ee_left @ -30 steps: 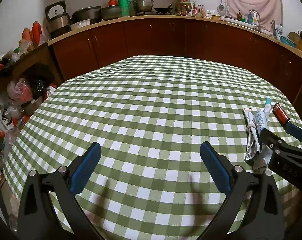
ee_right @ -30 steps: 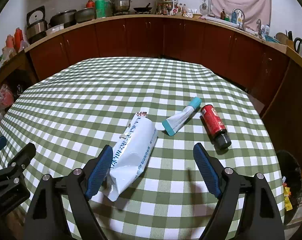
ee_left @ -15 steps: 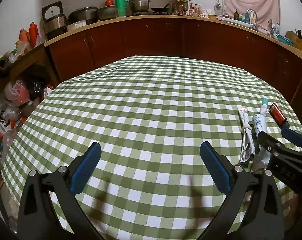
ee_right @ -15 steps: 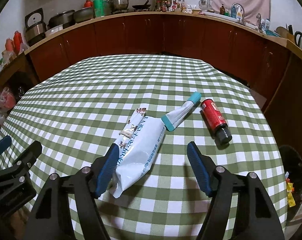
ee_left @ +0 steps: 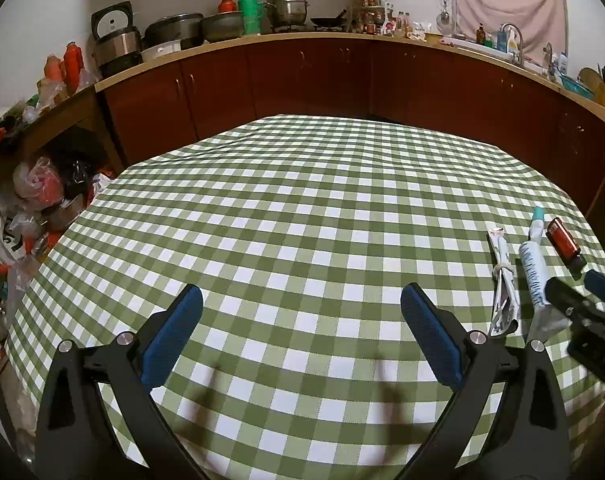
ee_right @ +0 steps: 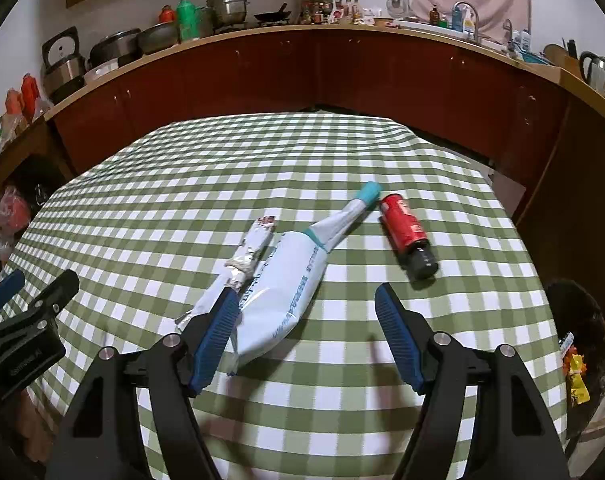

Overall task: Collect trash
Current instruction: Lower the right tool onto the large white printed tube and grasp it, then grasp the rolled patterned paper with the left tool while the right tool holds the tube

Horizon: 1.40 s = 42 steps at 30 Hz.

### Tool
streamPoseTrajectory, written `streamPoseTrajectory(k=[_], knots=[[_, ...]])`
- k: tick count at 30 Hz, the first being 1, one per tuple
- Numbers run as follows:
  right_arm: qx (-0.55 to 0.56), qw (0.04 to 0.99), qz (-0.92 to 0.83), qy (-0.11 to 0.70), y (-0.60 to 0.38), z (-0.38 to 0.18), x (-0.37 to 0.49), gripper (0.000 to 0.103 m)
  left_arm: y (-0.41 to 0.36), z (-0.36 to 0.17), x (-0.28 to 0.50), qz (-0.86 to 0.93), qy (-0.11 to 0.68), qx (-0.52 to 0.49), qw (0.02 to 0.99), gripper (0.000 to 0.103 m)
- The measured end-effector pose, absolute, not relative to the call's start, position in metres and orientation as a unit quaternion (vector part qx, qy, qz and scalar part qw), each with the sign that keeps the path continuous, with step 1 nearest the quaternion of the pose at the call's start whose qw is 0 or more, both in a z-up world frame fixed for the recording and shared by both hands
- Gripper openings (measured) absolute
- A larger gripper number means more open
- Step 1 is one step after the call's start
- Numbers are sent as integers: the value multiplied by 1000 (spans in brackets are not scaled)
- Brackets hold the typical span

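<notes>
Where a second ago the white pouch lay flat just ahead of the right gripper, its near end now sits between the jaws, puffed up and folded lengthwise, with the left pad against its side and the right pad well clear of it. That gripper has narrowed and come in over the pouch, yet it is not clamped; the grasp looks half made. Pushed forward, the pouch now overlaps the tail of the teal-capped tube, which has slid close to the red bottle; a tied paper roll shows at the pouch's left edge. All four lie on the table. A dark bin with wrappers stands off the table's right edge, the likely drop. The left gripper hangs wide apart over bare cloth, unmoved.
</notes>
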State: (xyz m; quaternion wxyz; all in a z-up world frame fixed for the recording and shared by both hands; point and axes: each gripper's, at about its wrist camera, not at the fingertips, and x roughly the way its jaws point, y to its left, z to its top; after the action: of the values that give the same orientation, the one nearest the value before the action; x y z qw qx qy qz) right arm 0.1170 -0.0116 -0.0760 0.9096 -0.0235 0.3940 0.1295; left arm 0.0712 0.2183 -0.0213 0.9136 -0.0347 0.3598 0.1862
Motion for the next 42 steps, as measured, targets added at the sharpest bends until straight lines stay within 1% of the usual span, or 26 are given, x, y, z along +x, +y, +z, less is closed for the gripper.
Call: streamPoseTrajectory(k=[10, 12, 13, 14, 15, 17, 18, 19, 27, 36, 42], knots=[[-34, 903, 129, 409, 1, -86, 120, 69, 218, -23, 70, 183, 363, -34, 913, 97], [-30, 902, 128, 412, -1, -88, 119, 64, 217, -25, 70, 181, 364, -35, 913, 97], [-29, 901, 129, 413, -2, -88, 120, 57, 216, -25, 71, 180, 364, -35, 913, 97], [-29, 901, 129, 413, -3, -89, 120, 52, 214, -26, 71, 179, 364, -35, 913, 97], [-27, 901, 131, 414, -6, -89, 120, 51, 213, -26, 71, 176, 364, -35, 914, 97], [-24, 900, 134, 414, -8, -90, 120, 40, 208, -26, 72, 169, 363, -33, 916, 97], [-24, 900, 136, 414, -10, -91, 120, 36, 205, -26, 72, 166, 362, -33, 917, 97], [-24, 899, 137, 415, -12, -91, 120, 35, 203, -26, 73, 163, 362, -33, 917, 97], [-23, 905, 138, 402, -26, -86, 112, 34, 178, -25, 80, 137, 365, -41, 920, 97], [-23, 921, 113, 372, -65, -69, 99, 34, 141, -22, 93, 105, 365, -38, 924, 97], [-17, 928, 92, 360, -95, -64, 95, 34, 118, -31, 109, 93, 371, -24, 924, 97]])
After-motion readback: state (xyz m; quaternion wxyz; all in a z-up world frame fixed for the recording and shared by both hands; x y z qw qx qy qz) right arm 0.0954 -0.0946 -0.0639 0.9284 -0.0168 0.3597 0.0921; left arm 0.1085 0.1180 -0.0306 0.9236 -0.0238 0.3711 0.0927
